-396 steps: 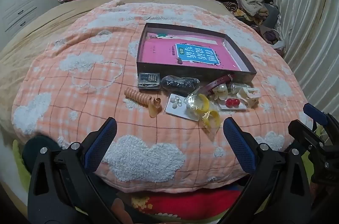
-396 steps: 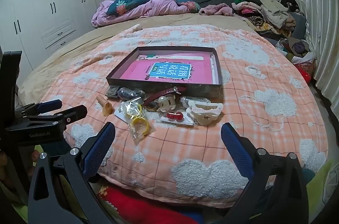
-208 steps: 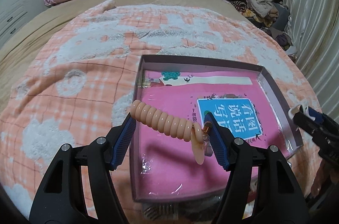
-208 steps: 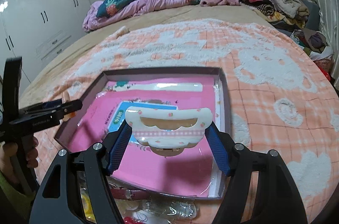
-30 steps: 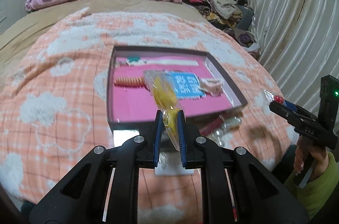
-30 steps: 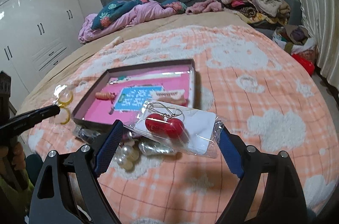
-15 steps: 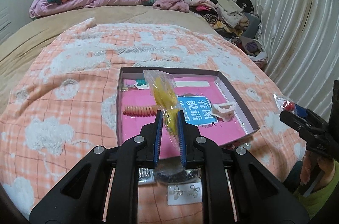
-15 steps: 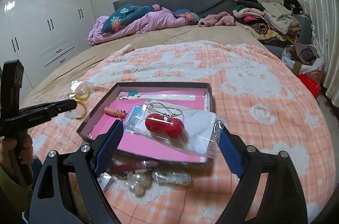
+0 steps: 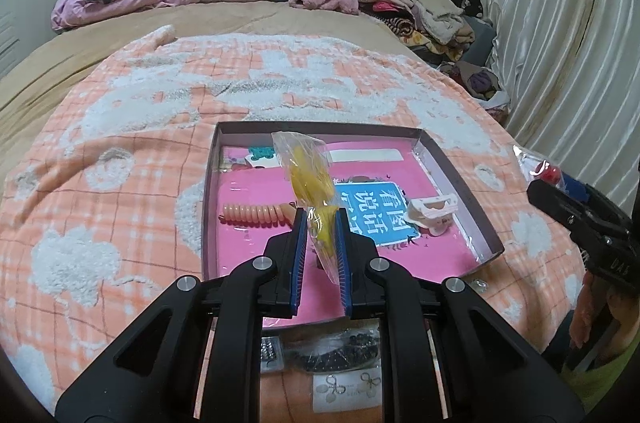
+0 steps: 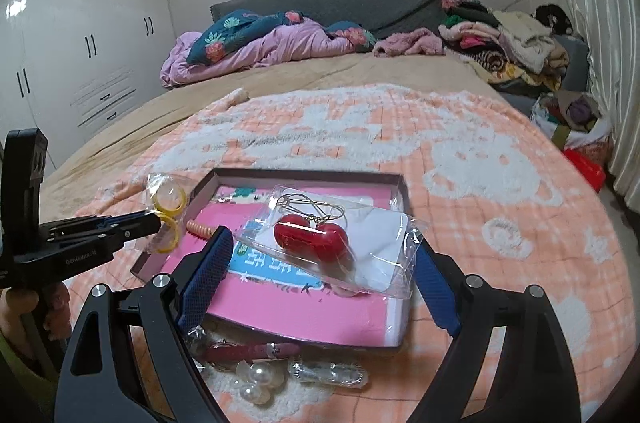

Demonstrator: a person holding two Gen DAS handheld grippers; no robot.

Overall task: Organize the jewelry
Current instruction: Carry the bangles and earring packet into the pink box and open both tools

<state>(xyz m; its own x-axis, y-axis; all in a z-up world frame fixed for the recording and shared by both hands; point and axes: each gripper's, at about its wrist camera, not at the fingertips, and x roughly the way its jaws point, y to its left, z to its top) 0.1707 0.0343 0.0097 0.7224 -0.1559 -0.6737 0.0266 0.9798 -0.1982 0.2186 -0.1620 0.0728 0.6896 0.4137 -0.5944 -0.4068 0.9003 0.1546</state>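
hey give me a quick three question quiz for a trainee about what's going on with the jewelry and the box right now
1. True or false: the left gripper is shut on a bag of yellow rings.
2. What does the right gripper hold? A) pearls B) bag of red earrings C) strap
3. Fill in: the coil hair tie and the hair claw lie inside the ____.

Key: 1 true. 2 B. 3 box.

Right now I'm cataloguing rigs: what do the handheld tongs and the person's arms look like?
Left tongs and right tongs: matte black angular linkages, silver pivot screws, textured blue pads. White lettering marks the black bodies. A yellow-green sleeve shows.
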